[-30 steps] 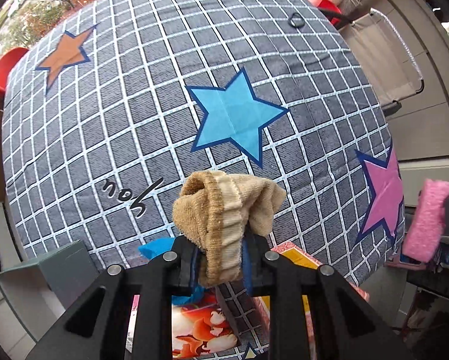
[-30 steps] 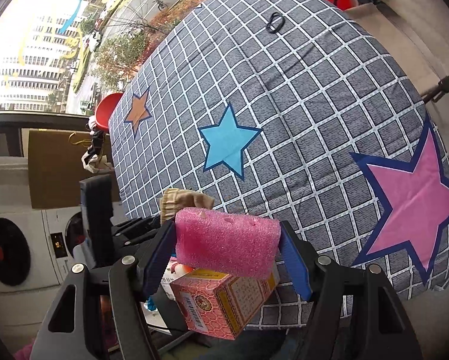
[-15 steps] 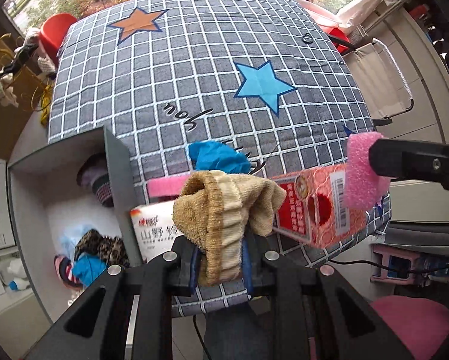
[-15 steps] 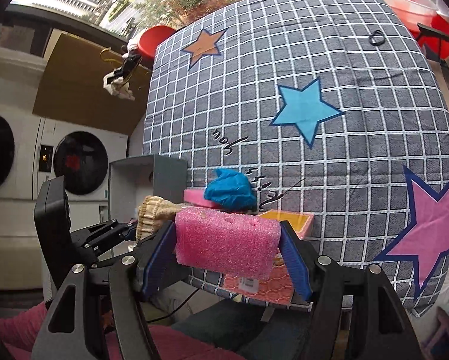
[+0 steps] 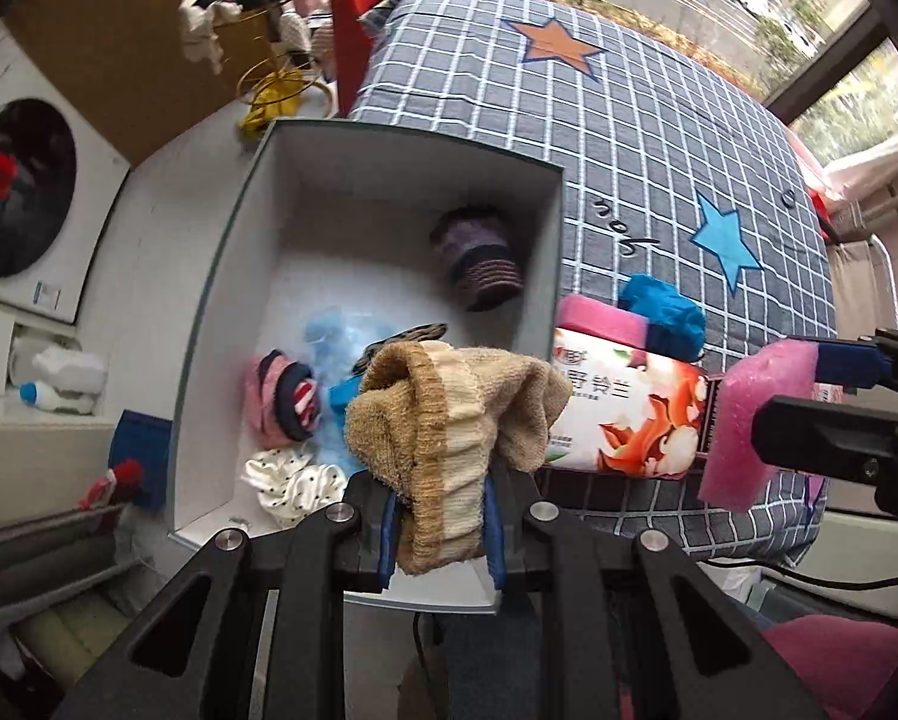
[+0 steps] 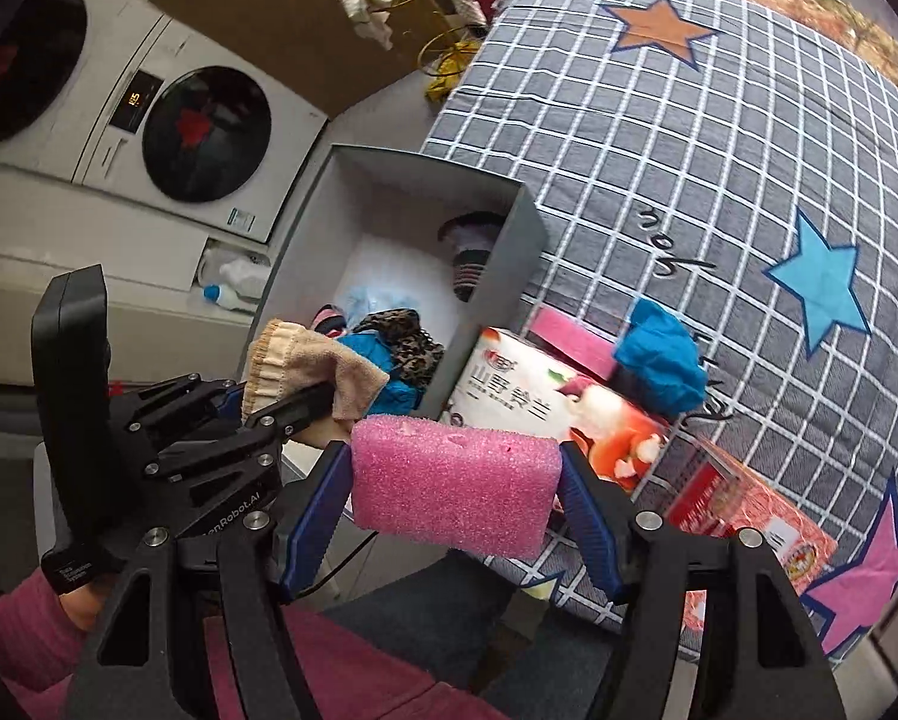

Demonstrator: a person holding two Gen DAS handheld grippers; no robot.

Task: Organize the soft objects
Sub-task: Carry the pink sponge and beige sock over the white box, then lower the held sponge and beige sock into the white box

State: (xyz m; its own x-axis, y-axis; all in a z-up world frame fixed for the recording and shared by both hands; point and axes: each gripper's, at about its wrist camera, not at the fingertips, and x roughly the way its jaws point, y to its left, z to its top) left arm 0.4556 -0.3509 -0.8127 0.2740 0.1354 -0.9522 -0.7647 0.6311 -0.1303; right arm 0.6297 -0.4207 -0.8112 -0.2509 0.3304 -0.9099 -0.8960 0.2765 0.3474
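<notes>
Box [image 5: 305, 138] sits at table's left edge, already holding rolled socks. My left gripper [image 5: 440, 531] pinches tan sock [image 5: 449, 414] over its near side; right gripper [image 6: 454, 495] clamps pink sponge [image 6: 451, 486] beside it. I'd release 1 at a time, well inside the walls.

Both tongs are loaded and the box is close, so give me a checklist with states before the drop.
1. Left tongs shut on the sock: ok.
2. Right tongs shut on the sponge: ok.
3. Box open, with room inside: ok.
4. Sock over the box opening: ok.
5. Sponge over the box: not ok, it hangs beside the box, over the carton.
6. Tongs clear of each other: ok.
</notes>
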